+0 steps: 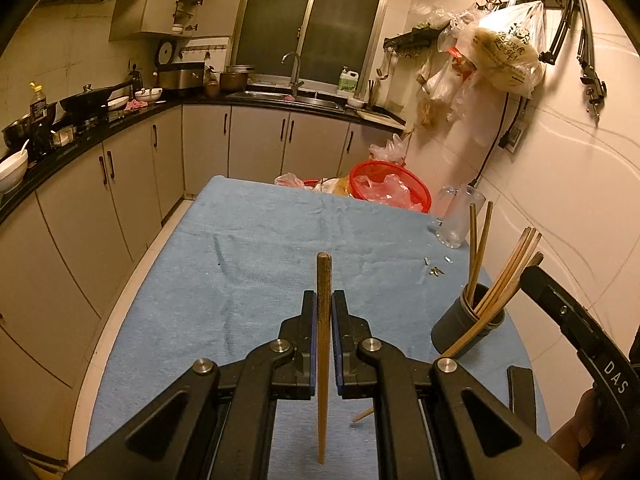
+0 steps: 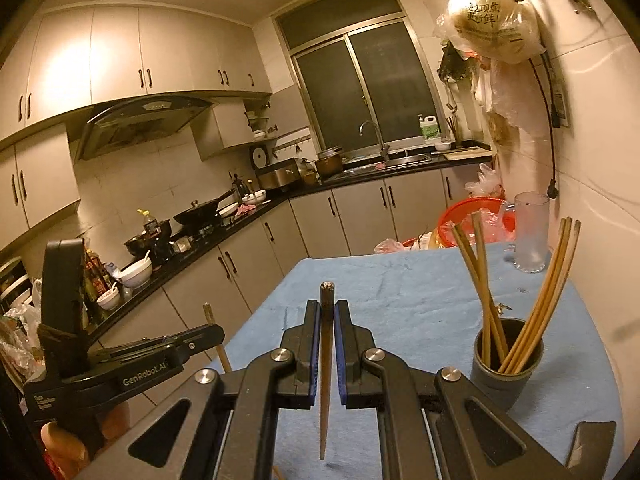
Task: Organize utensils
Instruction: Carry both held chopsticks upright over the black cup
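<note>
A: Left wrist view: the left gripper [image 1: 324,300] pinches one chopstick [image 1: 323,344] upright above the blue bench [image 1: 248,248].

B: And to its right?

A: The dark holder [image 1: 466,326] of chopsticks [image 1: 506,276], perhaps seven. The right gripper [image 2: 327,312] pinches a darker chopstick [image 2: 326,360]; the holder stands right of it too.

I read "DAS" in white capitals on the black body of the right gripper [image 1: 576,336], seen from the left wrist view. From the right wrist view, "GenRobot.AI" is printed in white on the side of the left gripper [image 2: 132,360]; smaller lettering below it is too small to read. The hanging plastic bag [image 2: 492,20] carries dark Chinese characters that I cannot read reliably.
</note>
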Tool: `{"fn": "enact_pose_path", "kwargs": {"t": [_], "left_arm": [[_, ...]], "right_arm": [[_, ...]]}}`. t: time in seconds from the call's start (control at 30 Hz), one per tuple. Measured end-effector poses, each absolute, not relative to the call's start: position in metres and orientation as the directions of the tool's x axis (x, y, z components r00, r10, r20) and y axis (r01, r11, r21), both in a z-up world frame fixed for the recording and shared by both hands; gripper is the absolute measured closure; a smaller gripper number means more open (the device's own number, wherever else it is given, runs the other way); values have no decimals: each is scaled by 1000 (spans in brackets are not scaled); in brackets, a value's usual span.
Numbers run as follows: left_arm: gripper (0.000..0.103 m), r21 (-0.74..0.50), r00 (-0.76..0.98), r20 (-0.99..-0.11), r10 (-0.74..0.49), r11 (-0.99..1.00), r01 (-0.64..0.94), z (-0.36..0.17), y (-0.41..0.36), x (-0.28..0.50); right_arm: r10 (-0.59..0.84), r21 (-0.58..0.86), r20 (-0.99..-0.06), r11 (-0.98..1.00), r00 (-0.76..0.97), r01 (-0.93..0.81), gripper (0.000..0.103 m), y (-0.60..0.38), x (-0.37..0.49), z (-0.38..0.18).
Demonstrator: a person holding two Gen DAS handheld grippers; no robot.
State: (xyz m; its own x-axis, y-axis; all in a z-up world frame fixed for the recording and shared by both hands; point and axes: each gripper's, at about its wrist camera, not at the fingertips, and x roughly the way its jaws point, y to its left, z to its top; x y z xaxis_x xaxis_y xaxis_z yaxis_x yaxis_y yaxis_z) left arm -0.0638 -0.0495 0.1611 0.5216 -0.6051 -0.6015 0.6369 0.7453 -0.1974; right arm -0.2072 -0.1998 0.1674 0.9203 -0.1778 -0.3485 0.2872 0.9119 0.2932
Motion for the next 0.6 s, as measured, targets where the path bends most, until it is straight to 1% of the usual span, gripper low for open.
{"fn": "enact_pose_path", "kwargs": {"t": [0.3, 0.6], "left_arm": [[96, -192, 520, -589, -619, 732, 654, 172, -57, -70], [96, -185, 512, -558, -653, 699, 691, 195, -75, -86]], "right_arm": [[-211, 314, -329, 895, 920, 317, 96, -215, -226, 173], [-278, 332, -275, 871, 920, 362, 96, -239, -256, 189]]}}
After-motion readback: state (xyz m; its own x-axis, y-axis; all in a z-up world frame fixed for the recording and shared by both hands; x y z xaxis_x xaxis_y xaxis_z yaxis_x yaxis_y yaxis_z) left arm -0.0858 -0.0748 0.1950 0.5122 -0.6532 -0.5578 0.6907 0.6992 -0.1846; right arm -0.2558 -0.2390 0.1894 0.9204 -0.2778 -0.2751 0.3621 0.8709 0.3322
